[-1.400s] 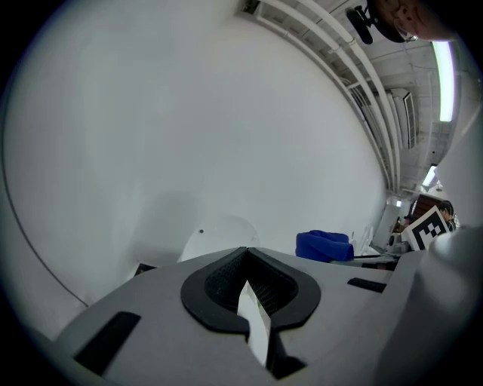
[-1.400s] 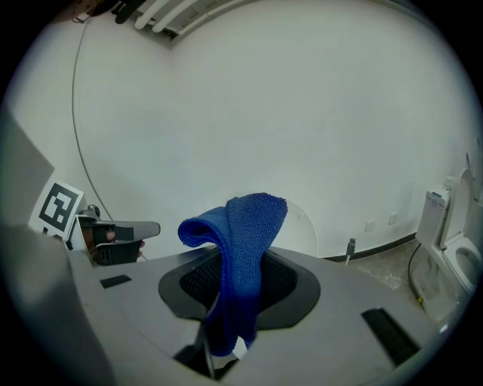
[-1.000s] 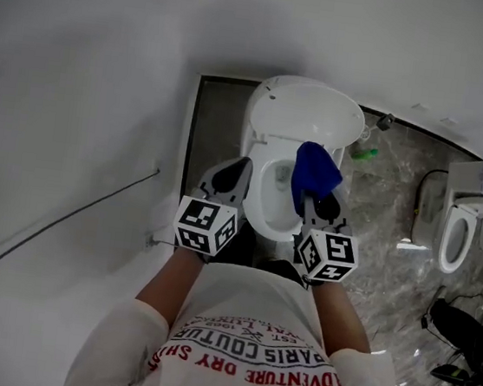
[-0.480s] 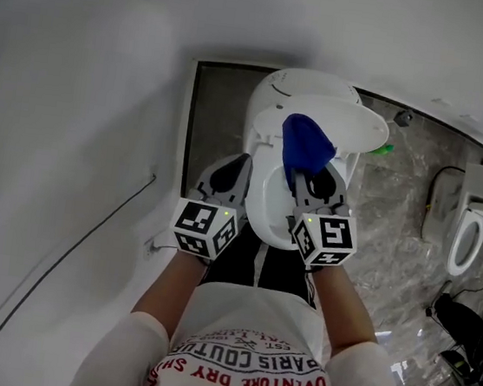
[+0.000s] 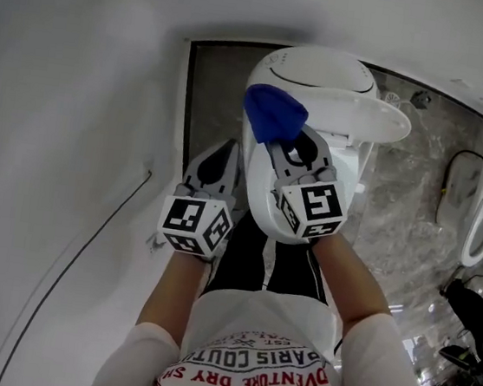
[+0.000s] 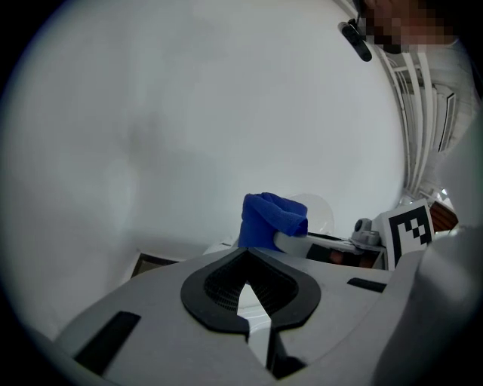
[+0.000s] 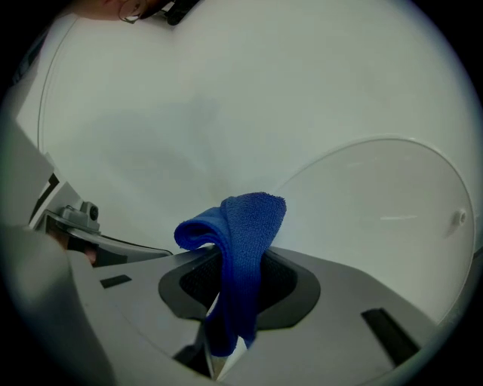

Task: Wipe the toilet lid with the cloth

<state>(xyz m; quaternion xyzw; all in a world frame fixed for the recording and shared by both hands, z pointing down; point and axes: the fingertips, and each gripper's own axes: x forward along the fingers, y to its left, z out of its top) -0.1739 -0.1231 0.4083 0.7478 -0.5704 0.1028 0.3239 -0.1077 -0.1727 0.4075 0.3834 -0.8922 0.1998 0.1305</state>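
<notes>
Our right hand-held gripper [image 5: 289,146] pinches the blue cloth [image 5: 273,113] tight between its jaws. The cloth sticks up out of the jaws and flops over at the top. It is held up high, at the left edge of the toilet lid [image 5: 371,116]. We cannot tell if the cloth touches the lid.

The toilet lid stands open, tipped up in front of the tank [image 5: 314,66]. Most of its big white face lies to the right of the cloth, so there is lots of room to go that way. In the right gripper view the lid fills the right side, smooth and bare, with one small bump near its far right edge.

Our left hand-held gripper [image 5: 217,165] is lower down and to the left, near the left rim of the bowl [image 5: 258,200]. Its jaws are pressed together and hold nothing. It is apart from the cloth and the lid.

On the left there is a big grey wall [image 5: 63,78], very near the toilet. Only a thin dark strip of floor [image 5: 214,97] lies between them, so that side is tight. On the right the shiny stone floor [image 5: 416,192] is wide open. A second toilet [image 5: 481,233] stands far off to the right, well apart from ours. Our legs are right up against the near end of the bowl.
</notes>
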